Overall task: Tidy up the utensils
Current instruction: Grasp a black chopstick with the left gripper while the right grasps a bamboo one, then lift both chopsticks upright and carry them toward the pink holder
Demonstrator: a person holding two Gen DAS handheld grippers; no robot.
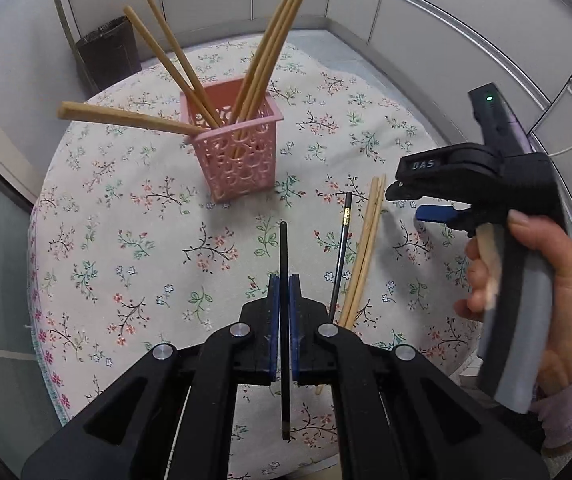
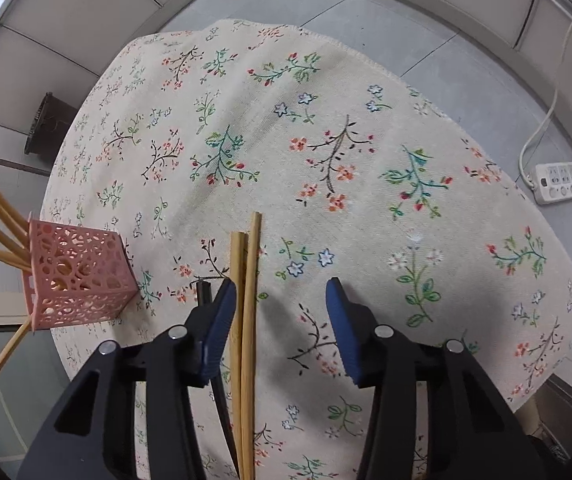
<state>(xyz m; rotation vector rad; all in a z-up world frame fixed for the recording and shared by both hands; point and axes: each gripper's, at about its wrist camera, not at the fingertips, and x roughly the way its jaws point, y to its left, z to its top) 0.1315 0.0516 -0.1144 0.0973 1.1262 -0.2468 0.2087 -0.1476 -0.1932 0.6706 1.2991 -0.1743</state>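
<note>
Two bamboo sticks (image 2: pixel 246 320) lie between my spread right gripper (image 2: pixel 282 332), cloth (image 2: pixel 366 208) edge beyond. Left gripper (image 1: pixel 284 320) pinches one black stick (image 1: pixel 284 280). Another black one (image 1: pixel 340 264) lies on cloth. Six sticks in basket (image 1: pixel 234 152).

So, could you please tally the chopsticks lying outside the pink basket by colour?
Wooden chopsticks: 2
Black: 2, namely the loose black chopstick and the held black chopstick in the left claw
Total: 4
</note>
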